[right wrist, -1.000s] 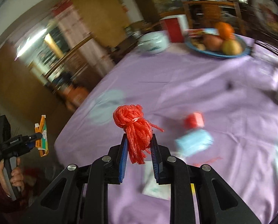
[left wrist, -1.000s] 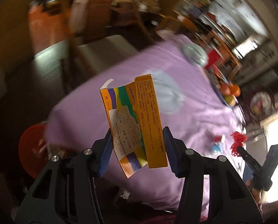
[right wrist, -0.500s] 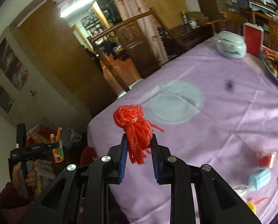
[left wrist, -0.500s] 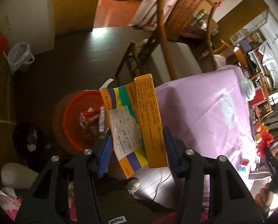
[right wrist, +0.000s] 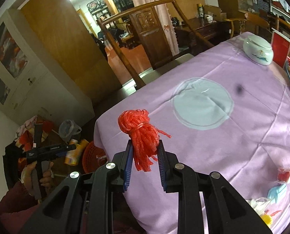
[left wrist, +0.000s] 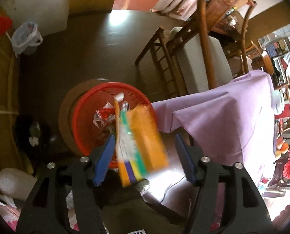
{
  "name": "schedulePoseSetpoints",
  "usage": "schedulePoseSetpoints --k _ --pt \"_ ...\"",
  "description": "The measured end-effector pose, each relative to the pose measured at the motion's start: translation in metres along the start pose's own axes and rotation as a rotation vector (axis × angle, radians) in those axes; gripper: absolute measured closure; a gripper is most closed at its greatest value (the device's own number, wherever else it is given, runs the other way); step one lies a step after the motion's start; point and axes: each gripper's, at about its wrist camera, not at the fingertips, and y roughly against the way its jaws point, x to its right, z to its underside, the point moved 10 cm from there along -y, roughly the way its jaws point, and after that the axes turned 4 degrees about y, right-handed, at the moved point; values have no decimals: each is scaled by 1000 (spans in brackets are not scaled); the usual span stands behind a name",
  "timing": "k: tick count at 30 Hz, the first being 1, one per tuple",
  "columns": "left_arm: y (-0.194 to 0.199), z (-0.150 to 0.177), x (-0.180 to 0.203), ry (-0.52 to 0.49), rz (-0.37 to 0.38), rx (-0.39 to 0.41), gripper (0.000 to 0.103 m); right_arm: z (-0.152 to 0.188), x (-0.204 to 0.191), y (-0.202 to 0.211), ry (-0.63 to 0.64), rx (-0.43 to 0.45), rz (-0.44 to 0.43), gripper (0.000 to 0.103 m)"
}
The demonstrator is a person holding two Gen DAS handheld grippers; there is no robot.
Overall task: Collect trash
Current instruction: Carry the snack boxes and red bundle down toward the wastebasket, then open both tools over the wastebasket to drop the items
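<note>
Left gripper (left wrist: 143, 154) jaws opening, blurred flattened carton (left wrist: 139, 140) loose between, above red mesh basket (left wrist: 86, 117). Right gripper (right wrist: 145, 162) jaws clamp red net bundle (right wrist: 142, 132) over lilac-clothed bench (right wrist: 242, 126).

Blurred orange carton (left wrist: 143, 142) above red basket (left wrist: 86, 117)

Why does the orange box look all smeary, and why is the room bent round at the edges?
Left wrist view: the orange box is motion-blurred between the opening jaws above the red basket, which stays sharp; glare whitens the floor. Right wrist view: the red mesh bundle is crisp. Both views: the fisheye lens curves straight lines and darkens the corners.
</note>
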Motion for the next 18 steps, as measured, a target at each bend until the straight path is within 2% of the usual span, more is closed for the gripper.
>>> schedulePoseSetpoints --k 9,18 --pt "14 -10 -17 49 -6 18 33 -12 -45 -31 101 -57 -62 79" --pt "49 -13 -62 139 -53 93 25 -6 -130 -70 302 -155 -186 79"
